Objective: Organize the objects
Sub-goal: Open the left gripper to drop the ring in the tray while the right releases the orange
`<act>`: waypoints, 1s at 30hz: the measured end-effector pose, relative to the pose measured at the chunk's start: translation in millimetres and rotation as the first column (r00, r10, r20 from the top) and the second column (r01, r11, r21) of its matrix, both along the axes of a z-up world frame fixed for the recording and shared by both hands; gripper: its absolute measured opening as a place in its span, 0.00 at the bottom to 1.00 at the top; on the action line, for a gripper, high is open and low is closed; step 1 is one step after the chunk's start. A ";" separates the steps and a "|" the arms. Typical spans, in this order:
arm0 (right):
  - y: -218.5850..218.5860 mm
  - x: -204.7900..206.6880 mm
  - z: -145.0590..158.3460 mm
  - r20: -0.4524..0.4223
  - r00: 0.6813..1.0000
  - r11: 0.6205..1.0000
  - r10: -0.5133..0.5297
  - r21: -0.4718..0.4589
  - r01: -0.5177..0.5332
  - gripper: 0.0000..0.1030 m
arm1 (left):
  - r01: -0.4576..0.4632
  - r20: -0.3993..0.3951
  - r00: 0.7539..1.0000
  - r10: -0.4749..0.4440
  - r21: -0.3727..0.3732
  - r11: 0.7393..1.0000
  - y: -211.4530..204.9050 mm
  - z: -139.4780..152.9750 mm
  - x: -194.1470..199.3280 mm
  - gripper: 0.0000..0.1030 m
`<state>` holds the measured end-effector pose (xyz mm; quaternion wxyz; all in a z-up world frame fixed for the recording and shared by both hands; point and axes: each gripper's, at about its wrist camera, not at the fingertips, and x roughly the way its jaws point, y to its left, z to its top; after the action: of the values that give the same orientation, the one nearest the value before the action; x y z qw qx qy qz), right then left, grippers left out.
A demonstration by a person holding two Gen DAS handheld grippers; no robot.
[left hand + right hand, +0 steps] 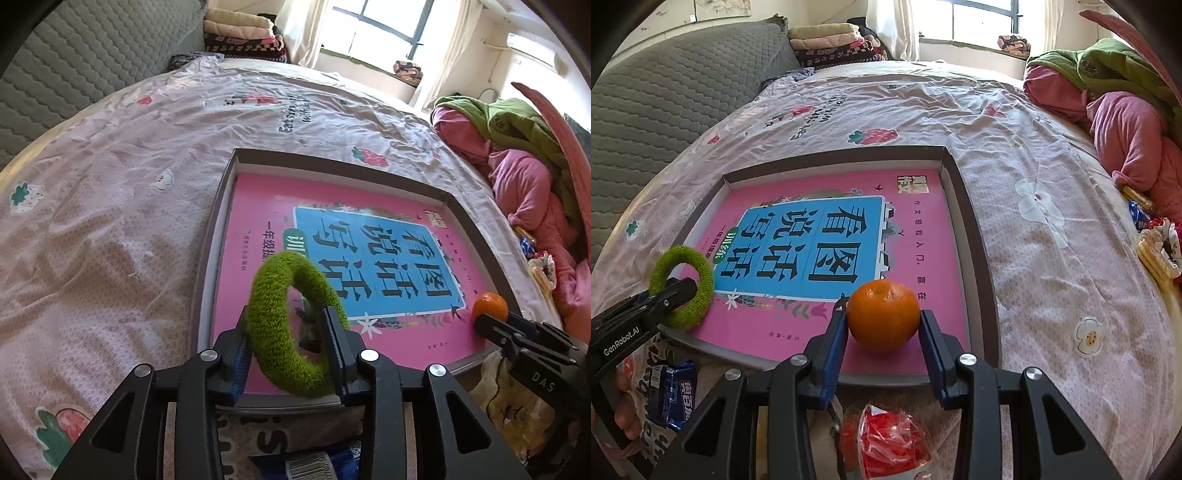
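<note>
A shallow grey box (221, 192) (975, 236) lies on the bed with a pink book (266, 214) (923, 243) inside it. My left gripper (290, 332) is shut on a fuzzy green ring (273, 325), held upright over the book's near left corner; the ring also shows in the right wrist view (701, 291). My right gripper (882, 325) is shut on an orange (882, 314) over the book's near right part; the orange also shows in the left wrist view (489, 304).
The bed sheet (110, 221) spreads to the left and far side. Pink and green bedding (1126, 122) is piled at the right. A blue snack packet (670, 395) and a red packet (886, 439) lie in front of the box. More snacks (1156, 251) lie right.
</note>
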<state>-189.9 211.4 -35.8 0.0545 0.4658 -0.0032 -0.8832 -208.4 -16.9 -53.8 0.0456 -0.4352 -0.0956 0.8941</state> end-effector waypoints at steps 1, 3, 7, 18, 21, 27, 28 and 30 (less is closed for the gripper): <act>0.3 0.3 0.3 0.000 1.000 1.000 -0.002 -0.001 0.002 0.39 | -0.001 -0.001 1.000 0.001 -0.005 1.000 -0.1 0.3 0.6 0.43; 2.0 1.2 1.9 -0.004 1.000 1.000 -0.006 -0.007 0.006 0.39 | -0.001 -0.010 1.000 0.000 -0.025 1.000 0.6 2.6 3.1 0.50; 3.3 4.6 8.0 -0.025 1.000 1.000 -0.008 -0.011 0.007 0.39 | 0.013 -0.025 1.000 -0.014 -0.042 0.999 3.2 8.0 8.1 0.61; 3.4 12.3 22.1 -0.059 0.998 1.000 -0.001 -0.028 -0.001 0.39 | 0.014 -0.059 0.998 -0.018 -0.074 0.997 4.6 22.1 20.8 0.65; 4.8 14.9 22.3 -0.061 0.998 1.000 -0.004 -0.028 0.002 0.39 | 0.009 -0.064 0.998 -0.014 -0.075 0.997 3.6 26.0 22.9 0.66; 8.0 18.7 25.2 -0.072 0.997 0.999 -0.013 -0.031 0.011 0.39 | 0.011 -0.070 0.997 -0.016 -0.065 0.998 4.3 30.3 29.0 0.69; 8.2 19.1 25.8 -0.072 0.997 0.999 -0.013 -0.031 0.011 0.39 | 0.013 -0.071 0.997 -0.017 -0.061 0.998 4.8 31.3 30.5 0.69; 8.4 21.1 27.5 -0.077 0.997 0.999 -0.015 -0.031 0.013 0.39 | 0.019 -0.075 0.997 -0.024 -0.059 0.998 6.9 34.0 34.6 0.69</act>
<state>-168.8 219.8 -8.3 0.0555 0.4304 -0.0179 -0.9007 -173.9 -10.0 -19.8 0.0463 -0.4032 -0.0632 0.9117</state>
